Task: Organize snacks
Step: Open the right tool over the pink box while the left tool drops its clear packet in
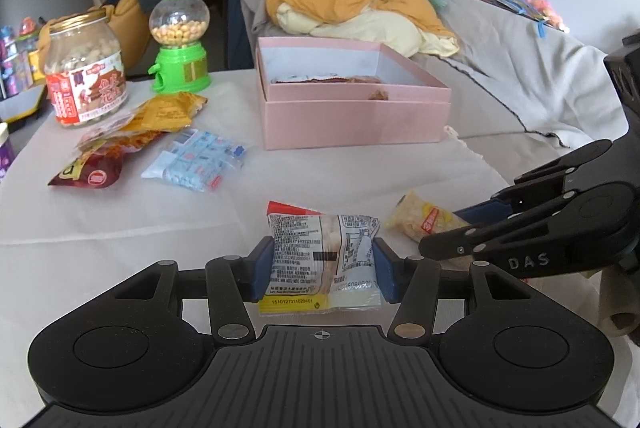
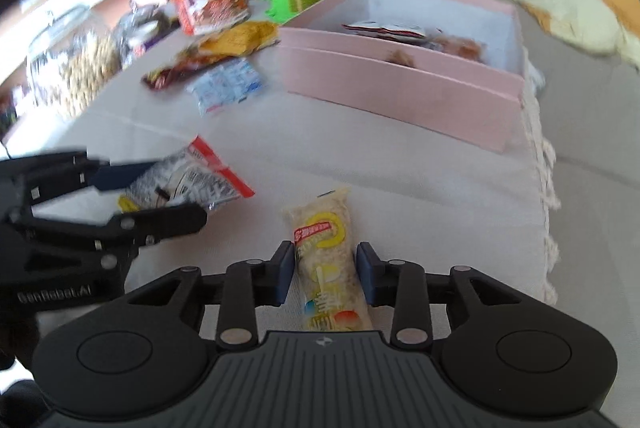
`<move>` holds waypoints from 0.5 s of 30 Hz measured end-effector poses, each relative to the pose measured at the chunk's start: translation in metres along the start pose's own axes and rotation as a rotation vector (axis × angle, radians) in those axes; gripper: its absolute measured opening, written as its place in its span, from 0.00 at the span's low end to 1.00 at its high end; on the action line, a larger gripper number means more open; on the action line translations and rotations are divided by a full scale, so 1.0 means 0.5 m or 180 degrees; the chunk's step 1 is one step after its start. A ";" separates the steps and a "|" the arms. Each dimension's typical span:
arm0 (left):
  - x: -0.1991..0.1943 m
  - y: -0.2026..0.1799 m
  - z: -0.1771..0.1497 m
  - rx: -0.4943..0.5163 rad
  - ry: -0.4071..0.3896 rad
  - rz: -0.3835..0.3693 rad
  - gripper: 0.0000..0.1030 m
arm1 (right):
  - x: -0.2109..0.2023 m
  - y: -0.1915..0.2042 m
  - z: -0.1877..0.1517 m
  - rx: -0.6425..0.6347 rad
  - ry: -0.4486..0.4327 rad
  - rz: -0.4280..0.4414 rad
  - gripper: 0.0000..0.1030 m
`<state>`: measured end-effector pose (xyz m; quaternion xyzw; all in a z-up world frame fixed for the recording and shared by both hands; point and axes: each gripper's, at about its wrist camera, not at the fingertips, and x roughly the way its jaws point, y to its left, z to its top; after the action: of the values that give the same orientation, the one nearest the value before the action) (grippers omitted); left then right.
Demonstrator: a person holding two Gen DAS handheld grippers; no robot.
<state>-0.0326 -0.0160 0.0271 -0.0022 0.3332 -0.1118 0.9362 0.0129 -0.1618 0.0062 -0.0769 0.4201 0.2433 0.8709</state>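
Your left hand-held gripper [image 1: 323,268] has its blue pads pressed on both sides of a clear printed snack packet [image 1: 324,260], closed on it. The packet's long axis runs away from you, red end far, yellow end near; it sits low over the near middle of the tabletop [image 1: 120,228], and you can't tell if it's lifted.

Your right hand-held gripper [image 2: 326,276] straddles a yellow snack bar [image 2: 328,260], with the left pad touching or nearly so and a small gap at the right pad, so grip can't be confirmed. The bar's long axis points away from you, leaning slightly right at the far end. It lies near the right side of the tabletop, just right of the packet.

The pink box [image 1: 352,108] sits far right, open-topped, a few snacks inside, its right wall by the tabletop's fringed right edge. Bare cloth lies between both grippers and the box's near wall. Loose packets [image 1: 132,144], a jar [image 1: 84,68] and a green candy dispenser [image 1: 180,40] crowd the far left.
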 end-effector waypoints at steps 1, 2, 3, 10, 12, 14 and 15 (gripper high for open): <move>-0.001 -0.001 0.000 0.0003 -0.0002 -0.0003 0.55 | -0.004 0.000 0.001 0.0015 0.0009 0.0026 0.28; -0.001 -0.001 0.001 0.0004 -0.0004 -0.0006 0.55 | -0.009 -0.005 0.003 0.0080 0.0012 0.0081 0.28; -0.001 -0.001 0.002 0.0005 -0.0006 -0.0009 0.55 | -0.016 -0.010 0.006 0.0138 -0.0006 0.0106 0.27; -0.013 0.008 0.028 -0.0096 -0.0149 -0.0116 0.55 | -0.116 -0.060 0.040 0.0539 -0.0516 0.0141 0.27; -0.017 0.013 0.074 -0.0064 -0.0254 -0.0144 0.55 | -0.153 -0.069 0.066 0.0574 -0.0723 0.0143 0.27; -0.014 0.016 0.134 0.0019 -0.0397 -0.0127 0.55 | -0.184 -0.077 0.108 0.0559 -0.0911 0.0084 0.27; -0.007 0.020 0.171 0.0039 -0.0478 -0.0143 0.55 | -0.196 -0.083 0.131 0.0561 -0.1007 0.0040 0.27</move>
<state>0.0202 -0.0117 0.0949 -0.0123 0.2613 -0.1343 0.9558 0.0269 -0.2111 0.1205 0.0417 0.2981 0.2201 0.9279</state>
